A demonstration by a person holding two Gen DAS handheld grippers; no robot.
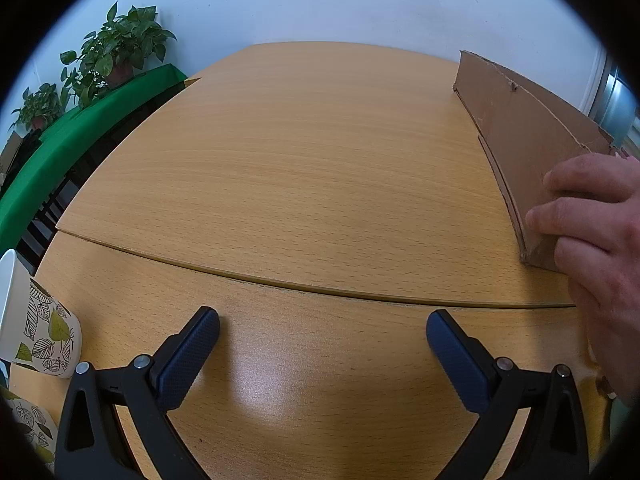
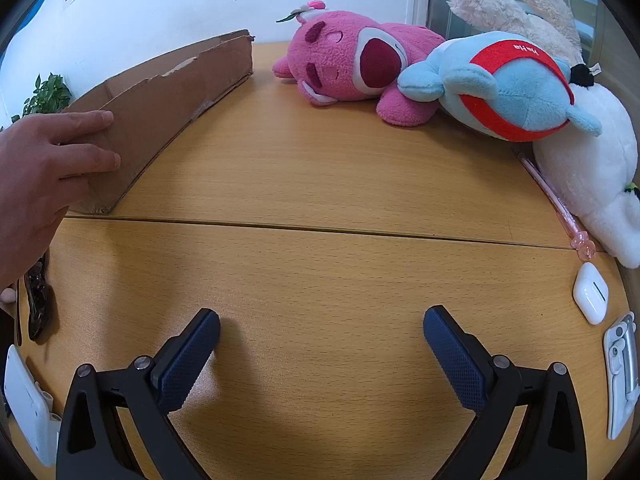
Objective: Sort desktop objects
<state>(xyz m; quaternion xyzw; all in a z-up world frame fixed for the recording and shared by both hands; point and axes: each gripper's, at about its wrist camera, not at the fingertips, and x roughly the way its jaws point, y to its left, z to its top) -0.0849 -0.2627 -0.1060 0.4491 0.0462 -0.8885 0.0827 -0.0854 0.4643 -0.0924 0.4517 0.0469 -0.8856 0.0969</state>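
My left gripper [image 1: 322, 330] is open and empty over the bare wooden desk [image 1: 304, 168]. A low cardboard box [image 1: 520, 136] stands at the right, with a bare hand [image 1: 600, 240] on its near end. My right gripper [image 2: 320, 330] is open and empty above the desk [image 2: 320, 184]. The same box [image 2: 168, 108] and hand [image 2: 44, 168] show at its left. A pink plush [image 2: 348, 60], a blue and red plush [image 2: 508, 88] and a white plush [image 2: 592, 172] lie at the back right. A pink pen [image 2: 556, 204] and a white earbud case [image 2: 590, 292] lie at the right.
Leaf-patterned cups [image 1: 44, 328] stand at the left gripper's left. A dark object [image 2: 38, 300] lies under the hand. White devices sit at the left edge [image 2: 24, 404] and right edge [image 2: 620, 376]. Potted plants [image 1: 116, 48] and a green surface [image 1: 80, 132] lie beyond the desk.
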